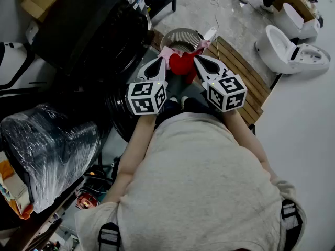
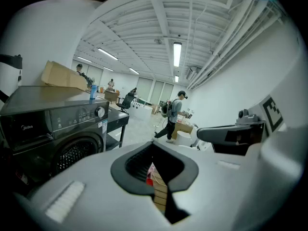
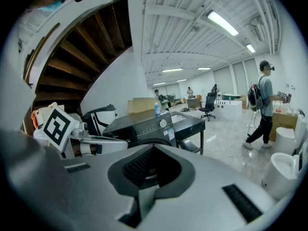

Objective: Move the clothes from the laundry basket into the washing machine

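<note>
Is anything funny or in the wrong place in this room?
Yes. A white toilet sits out on the floor of this big workroom, right of the laundry basket, with a second toilet behind it. Toilets belong in bathrooms, so they look odd here. Nothing looks spilled or broken.

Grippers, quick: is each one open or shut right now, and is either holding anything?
Left gripper: jaws closed, holding nothing.
Right gripper: jaws closed, holding nothing.
</note>
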Available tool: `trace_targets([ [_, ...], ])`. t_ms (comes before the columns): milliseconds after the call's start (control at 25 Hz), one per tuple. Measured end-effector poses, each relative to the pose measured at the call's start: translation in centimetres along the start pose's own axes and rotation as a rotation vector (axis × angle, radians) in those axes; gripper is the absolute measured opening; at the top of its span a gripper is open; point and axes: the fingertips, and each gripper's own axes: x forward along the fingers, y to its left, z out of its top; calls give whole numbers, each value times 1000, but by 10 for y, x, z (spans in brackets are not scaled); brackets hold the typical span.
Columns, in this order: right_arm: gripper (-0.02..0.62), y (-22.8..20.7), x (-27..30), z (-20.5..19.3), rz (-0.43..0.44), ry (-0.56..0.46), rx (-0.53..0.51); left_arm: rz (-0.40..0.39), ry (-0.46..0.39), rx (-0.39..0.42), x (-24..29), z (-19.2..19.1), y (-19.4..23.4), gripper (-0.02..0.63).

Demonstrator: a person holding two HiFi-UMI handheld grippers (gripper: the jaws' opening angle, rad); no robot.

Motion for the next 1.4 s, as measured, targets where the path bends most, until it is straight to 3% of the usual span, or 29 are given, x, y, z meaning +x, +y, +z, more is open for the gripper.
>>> trace_targets([
  [400,9,19,14,-4,31,15,10,-82,1,-8,0,1,2,9],
  [680,9,13,10,3,21,-75,131,-140,4,-19,-4,-4,3,9],
  [960,9,-7,26,-34,-3,31,166,-155,90,-43,14,-32,10,9],
  [1200,9,-52,65,-47,14,113,185,-137,157,-50,62,-37,28,9],
  [1400,11,-93,101,-52,25,211,90,-124,233,-126,109,-43,47,9],
])
